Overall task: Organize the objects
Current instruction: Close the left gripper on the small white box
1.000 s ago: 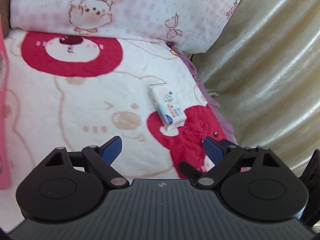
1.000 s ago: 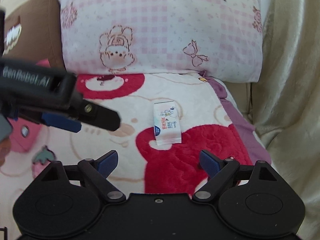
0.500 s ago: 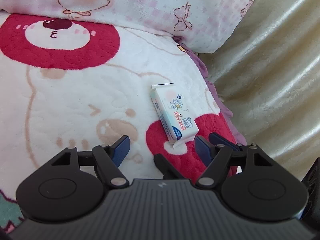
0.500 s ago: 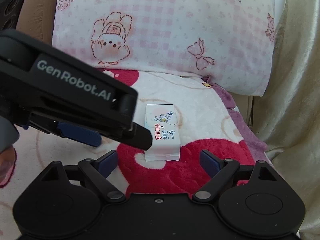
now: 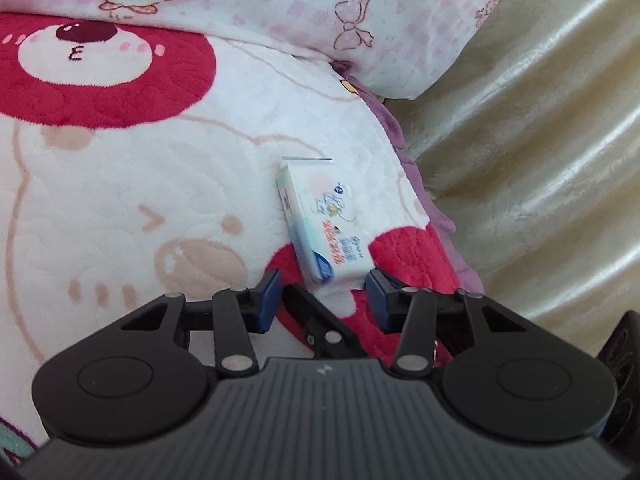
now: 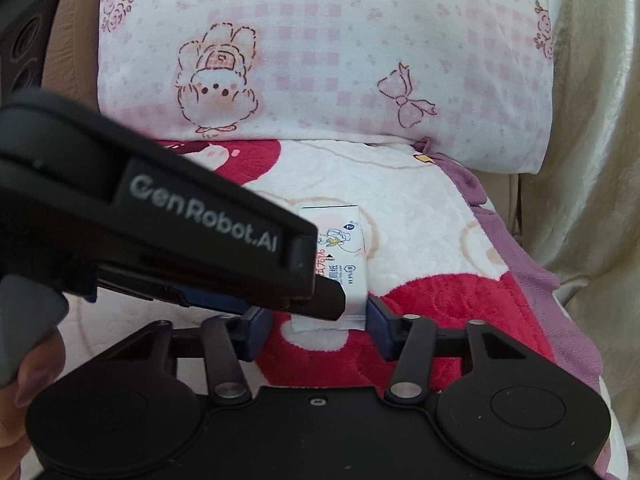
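Both tongs, left [image 5: 322,296] and right [image 6: 316,326], are closing in around one small tissue pack [image 5: 326,226] that's lying on the blanket [image 5: 120,184] just below the pillow [image 5: 320,12], neither squeezing yet; it's looking light, squishy and slick-wrapped, so pinching its long sides seems best.

The pillow [image 5: 360,20] blocks beyond the tissue pack [image 5: 328,232]; blanket [image 5: 120,184] leftward lies open.

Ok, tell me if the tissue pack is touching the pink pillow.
Apart. The left wrist view shows the tissue pack lying on the blanket, with a stretch of bare white fleece between its far end and the pillow.
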Tool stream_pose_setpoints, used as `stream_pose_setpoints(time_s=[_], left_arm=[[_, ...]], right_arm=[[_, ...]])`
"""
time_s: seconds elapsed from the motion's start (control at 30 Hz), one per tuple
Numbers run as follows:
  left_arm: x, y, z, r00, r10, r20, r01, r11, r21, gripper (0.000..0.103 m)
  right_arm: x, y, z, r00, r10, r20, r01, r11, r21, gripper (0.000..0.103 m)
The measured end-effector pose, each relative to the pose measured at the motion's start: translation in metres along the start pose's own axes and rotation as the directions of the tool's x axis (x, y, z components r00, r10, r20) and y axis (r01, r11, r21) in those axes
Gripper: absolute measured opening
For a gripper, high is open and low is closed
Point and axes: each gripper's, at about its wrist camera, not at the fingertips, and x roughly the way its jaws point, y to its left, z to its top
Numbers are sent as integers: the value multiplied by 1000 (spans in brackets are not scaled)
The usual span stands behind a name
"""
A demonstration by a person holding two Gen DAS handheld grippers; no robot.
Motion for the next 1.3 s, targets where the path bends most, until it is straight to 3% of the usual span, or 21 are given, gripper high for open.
stream_pose_setpoints(time_s=[0.07,0.57,0.77,1.1,1.3], left_arm=[[0,2,-2,1000,-11,-1,11,1000,-15,44],[-9,2,-3,999,-31,18,31,999,-5,44],[-25,10,-10,997,-65,-31,64,998,-29,44],[-54,5,-35,993,-36,-111,40,999,32,44],[-72,6,-49,984,-4,-180,4,1000,-1,44]], right_arm=[[-2,1,-2,1000,11,-1,-11,1000,-10,45],[-16,9,-8,1000,23,8,-22,1000,-14,45],[-32,17,-15,998,60,1,-60,998,-3,44],[-54,25,-23,989,134,-62,-136,990,-32,44],[-72,31,-35,975,201,-93,-205,978,-36,44]])
